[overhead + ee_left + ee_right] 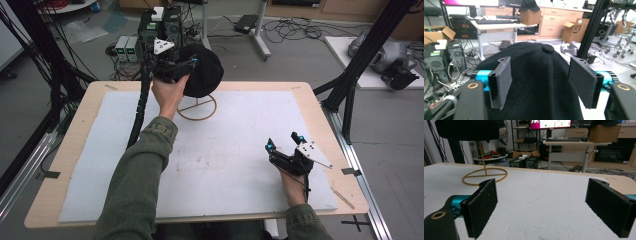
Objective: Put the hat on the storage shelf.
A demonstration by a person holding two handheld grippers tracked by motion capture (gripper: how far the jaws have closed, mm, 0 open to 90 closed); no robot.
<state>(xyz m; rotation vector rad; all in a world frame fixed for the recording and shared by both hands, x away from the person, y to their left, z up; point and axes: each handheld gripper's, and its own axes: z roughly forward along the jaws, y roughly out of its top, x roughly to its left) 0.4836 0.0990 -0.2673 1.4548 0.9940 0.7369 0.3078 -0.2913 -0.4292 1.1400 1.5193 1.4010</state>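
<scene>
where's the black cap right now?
In the high view the black cap sits atop the gold wire stand at the table's far edge, by the left gripper.

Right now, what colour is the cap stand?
Gold; the stand shows best in the right gripper view.

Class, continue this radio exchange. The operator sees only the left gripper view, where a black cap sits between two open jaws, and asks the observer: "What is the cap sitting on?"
Observer: The cap sits on a gold wire stand with a ring base, at the far side of the white mat.
Operator: Where is the other gripper?
Observer: The right gripper rests low near the mat's right edge, with its jaws open and nothing between them.
Operator: Is there anything on the cap I can't see?
Observer: Yes, the right gripper view shows a small sticker at its lower edge.
</scene>
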